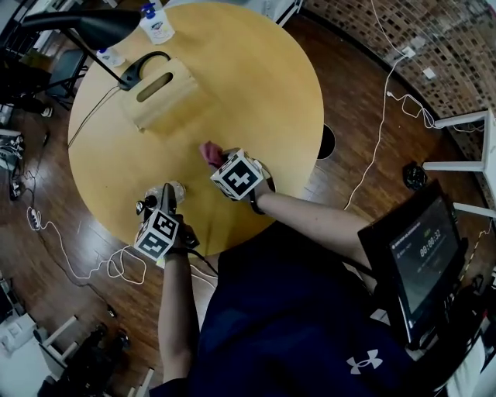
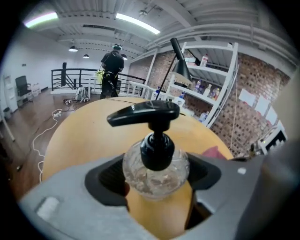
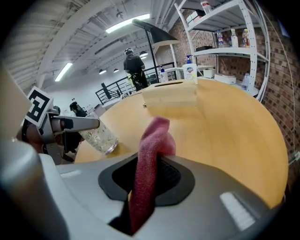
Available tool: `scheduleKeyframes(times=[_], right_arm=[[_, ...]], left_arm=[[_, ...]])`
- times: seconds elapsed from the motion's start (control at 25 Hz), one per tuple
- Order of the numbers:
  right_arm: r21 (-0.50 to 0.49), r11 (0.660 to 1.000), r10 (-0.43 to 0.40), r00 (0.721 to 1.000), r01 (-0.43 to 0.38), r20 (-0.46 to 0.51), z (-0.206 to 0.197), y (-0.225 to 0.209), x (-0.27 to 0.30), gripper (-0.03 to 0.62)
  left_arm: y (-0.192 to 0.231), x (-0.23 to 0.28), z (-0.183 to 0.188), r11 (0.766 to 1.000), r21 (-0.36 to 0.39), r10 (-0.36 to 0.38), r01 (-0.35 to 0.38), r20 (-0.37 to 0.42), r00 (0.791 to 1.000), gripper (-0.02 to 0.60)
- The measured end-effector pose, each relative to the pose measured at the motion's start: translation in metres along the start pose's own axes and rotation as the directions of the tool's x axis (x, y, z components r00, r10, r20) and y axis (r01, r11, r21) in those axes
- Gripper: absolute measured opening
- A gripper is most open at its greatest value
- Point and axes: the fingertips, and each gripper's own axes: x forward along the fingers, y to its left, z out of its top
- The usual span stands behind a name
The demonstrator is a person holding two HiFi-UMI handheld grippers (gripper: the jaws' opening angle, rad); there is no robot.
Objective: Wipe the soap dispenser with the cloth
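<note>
The soap dispenser [image 2: 156,171] is a clear bottle with a black pump head [image 2: 145,112]. My left gripper [image 2: 157,185] is shut on its body. In the head view my left gripper [image 1: 167,200] holds the dispenser [image 1: 172,190] at the near left edge of the round table [image 1: 256,85]. In the right gripper view the dispenser [image 3: 99,136] leans tilted, its base low over the wood. A pink cloth [image 3: 149,154] stands pinched between the jaws of my right gripper [image 3: 145,185]. The right gripper [image 1: 219,160] and cloth [image 1: 210,153] are a little right of and beyond the dispenser, apart from it.
A pale wooden box with a slot handle [image 1: 159,97] lies further back on the table beside a black desk lamp [image 1: 85,27]. Small bottles [image 1: 157,23] stand at the far edge. Cables [image 1: 54,233] lie on the floor, and a screen [image 1: 422,260] stands at the right.
</note>
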Motion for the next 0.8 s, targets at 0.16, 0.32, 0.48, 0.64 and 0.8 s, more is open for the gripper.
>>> scheduleKeyframes(times=[0.16, 0.32, 0.48, 0.64, 0.8], right_arm=[[0.028, 0.998, -0.055, 0.998, 0.056, -0.022, -0.013, -0.024, 0.0, 0.083], [0.057, 0.998, -0.036, 0.999, 0.037, -0.032, -0.032, -0.037, 0.016, 0.165], [0.085, 0.996, -0.022, 1.0, 0.022, -0.002, -0.038, -0.034, 0.012, 0.218], [0.112, 0.994, -0.019, 0.994, 0.007, 0.103, -0.026, -0.033, -0.016, 0.233], [0.179, 0.981, 0.039, 0.98, -0.075, 0.194, -0.049, -0.033, -0.045, 0.131]], left_arm=[[-0.019, 0.007, -0.009, 0.987, 0.157, 0.021, -0.019, -0.01, 1.0, 0.364], [-0.039, 0.017, -0.026, 0.905, 0.424, 0.002, 0.024, -0.062, 0.998, 0.37], [-0.03, 0.009, -0.035, 0.94, 0.339, -0.003, 0.032, -0.087, 0.996, 0.402], [-0.02, -0.023, -0.035, 0.968, 0.251, 0.018, -0.013, -0.017, 1.0, 0.405], [-0.012, -0.074, -0.068, 0.994, 0.101, 0.046, -0.046, 0.003, 0.999, 0.393]])
